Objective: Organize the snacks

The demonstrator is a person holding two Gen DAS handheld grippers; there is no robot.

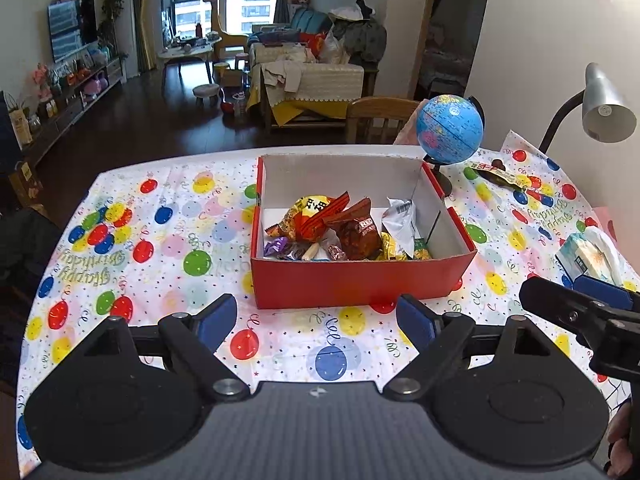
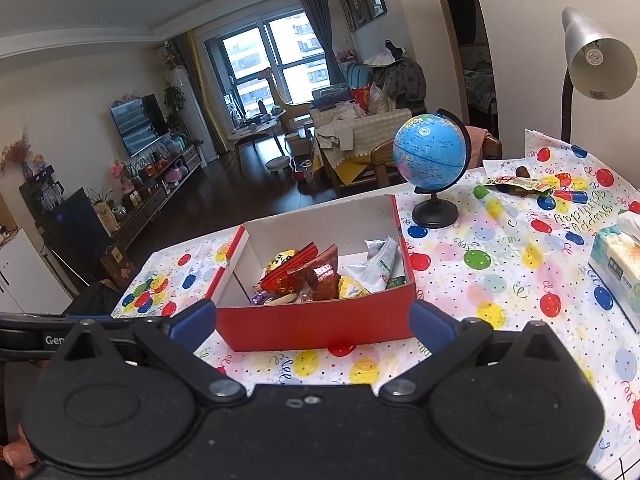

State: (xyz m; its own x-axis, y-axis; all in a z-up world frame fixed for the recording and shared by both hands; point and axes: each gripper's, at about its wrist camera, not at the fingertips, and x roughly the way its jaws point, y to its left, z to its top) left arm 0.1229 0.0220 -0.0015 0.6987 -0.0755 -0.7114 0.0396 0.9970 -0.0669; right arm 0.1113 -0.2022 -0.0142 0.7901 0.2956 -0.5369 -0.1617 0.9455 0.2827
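Left gripper: hangs above the near part of the bench, its fingers spread wide with nothing between them.
Right gripper: fingers as wide apart as they go, empty; the near wall of the box shows in the gap between them, but the pads do not touch it.
Box: red outside, white inside, open at the top, standing on the bench just beyond both grippers.
Snacks: a heap of wrapped packets lies in the near half of the box; a red-brown bag is on top, with a yellow bag to its left and a silver-white pouch leaning toward the right wall.
Stray packets: a few wrapped things lie on the bench far to the right, well apart from the box and beyond the globe.
Bench: covered with a white cloth printed with coloured balloons and "Happy Birthday".
Globe: blue, on a black stand, upright just behind the box's far right corner.
Tissue pack: on the right side of the bench, a tissue sticking out of the top.
Lamp: grey shade on a bent neck, at the far right.
Hand: only fingertips show, at the lower left edge of the right wrist view.
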